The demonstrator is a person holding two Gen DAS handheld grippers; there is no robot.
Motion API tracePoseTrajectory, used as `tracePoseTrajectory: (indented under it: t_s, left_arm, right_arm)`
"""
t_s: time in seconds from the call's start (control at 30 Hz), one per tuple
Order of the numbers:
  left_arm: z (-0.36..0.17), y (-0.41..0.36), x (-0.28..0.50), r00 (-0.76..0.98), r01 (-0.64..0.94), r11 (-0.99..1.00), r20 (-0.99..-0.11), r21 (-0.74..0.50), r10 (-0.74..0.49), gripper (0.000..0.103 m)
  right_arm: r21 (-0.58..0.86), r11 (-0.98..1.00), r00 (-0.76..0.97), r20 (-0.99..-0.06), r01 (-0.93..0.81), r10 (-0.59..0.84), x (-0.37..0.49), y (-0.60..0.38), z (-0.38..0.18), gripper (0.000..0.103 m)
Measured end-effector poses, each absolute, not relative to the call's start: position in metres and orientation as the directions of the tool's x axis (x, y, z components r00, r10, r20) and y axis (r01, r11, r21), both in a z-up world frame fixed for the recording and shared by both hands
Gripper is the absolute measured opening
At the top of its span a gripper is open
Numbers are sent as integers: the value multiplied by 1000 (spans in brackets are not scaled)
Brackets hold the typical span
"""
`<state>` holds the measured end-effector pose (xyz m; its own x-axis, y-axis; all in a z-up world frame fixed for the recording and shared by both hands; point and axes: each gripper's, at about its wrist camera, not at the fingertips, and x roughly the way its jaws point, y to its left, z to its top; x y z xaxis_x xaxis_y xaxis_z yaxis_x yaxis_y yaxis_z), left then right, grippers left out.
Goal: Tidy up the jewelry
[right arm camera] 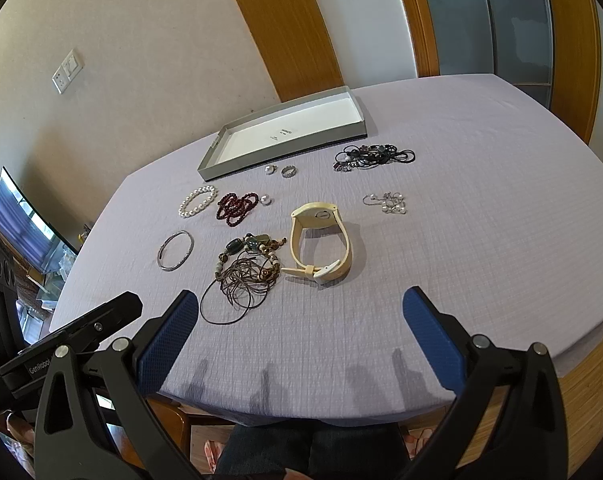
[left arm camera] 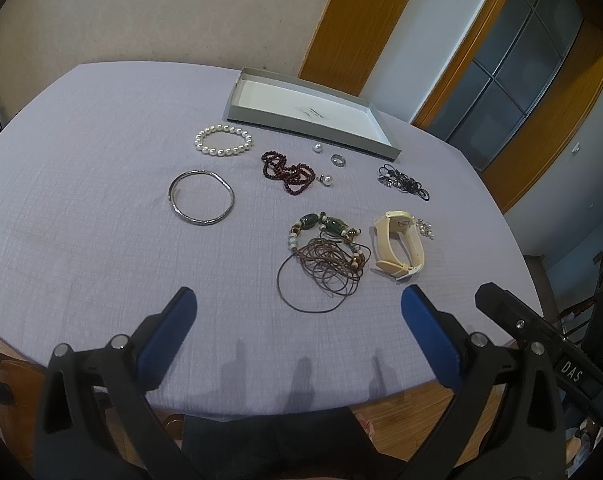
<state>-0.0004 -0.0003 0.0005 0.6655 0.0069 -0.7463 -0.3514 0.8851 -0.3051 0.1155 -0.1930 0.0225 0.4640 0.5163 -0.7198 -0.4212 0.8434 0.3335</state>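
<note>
A pale lilac cloth with a fine crinkled grid covers the tabletop (left arm camera: 81, 200), bearing a grey tray (left arm camera: 261, 118) with a white floor, a white pearl bracelet (left arm camera: 224, 141), dark red beads (left arm camera: 287, 171), a silver bangle (left arm camera: 201, 202), a cream watch (left arm camera: 399, 246) and black hair ties (left arm camera: 405, 182)

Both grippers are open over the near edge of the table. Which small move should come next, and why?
Probably bring the right gripper forward and down to the cream watch. It lies nearest ahead of those open fingers, nothing is held, and the grey tray at the far side has no jewelry in it.
</note>
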Motion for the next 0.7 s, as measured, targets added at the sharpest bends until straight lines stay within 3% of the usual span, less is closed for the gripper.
tracePoseTrajectory:
  t_s: [0.7]
  left_arm:
    - [0,0,1,665,-350,886,-747,-305,5,101]
  right_arm:
    - [334,845,466,-719,-419,515,117,-194,26,102]
